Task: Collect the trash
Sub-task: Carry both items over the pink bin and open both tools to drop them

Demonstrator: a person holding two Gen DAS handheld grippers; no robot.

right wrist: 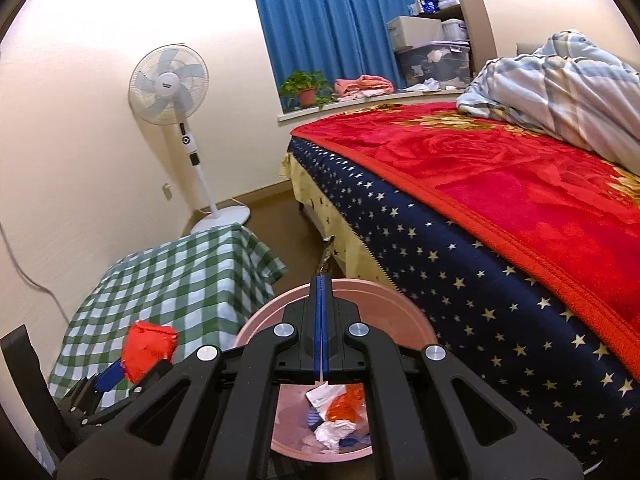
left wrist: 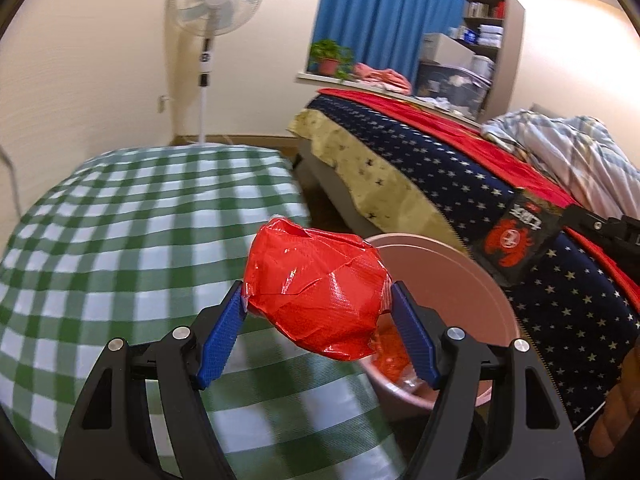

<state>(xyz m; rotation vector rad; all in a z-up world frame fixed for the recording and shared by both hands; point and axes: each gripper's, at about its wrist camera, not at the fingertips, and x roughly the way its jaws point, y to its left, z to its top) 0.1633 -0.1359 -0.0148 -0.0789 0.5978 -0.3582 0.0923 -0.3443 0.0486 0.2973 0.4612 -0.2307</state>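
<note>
Crumpled red wrapper (left wrist: 316, 296) clamped between blue pads (left wrist: 222, 344) of left gripper (left wrist: 318, 300), hanging just above and beside near rim of pink bin (left wrist: 472, 276), over edge of green checked cloth (left wrist: 120, 240). Seen again from right wrist as red lump (right wrist: 149, 347) left of bin. Right gripper (right wrist: 321, 328) pressed fully together, pinching dark snack packet (left wrist: 516, 236) with red crab print above bin. Inside bin: white, orange and blue scraps (right wrist: 338, 412). Bed with starred navy cover (right wrist: 460, 280) and red blanket (right wrist: 540, 200) to right; standing fan (right wrist: 170, 88) by wall
</note>
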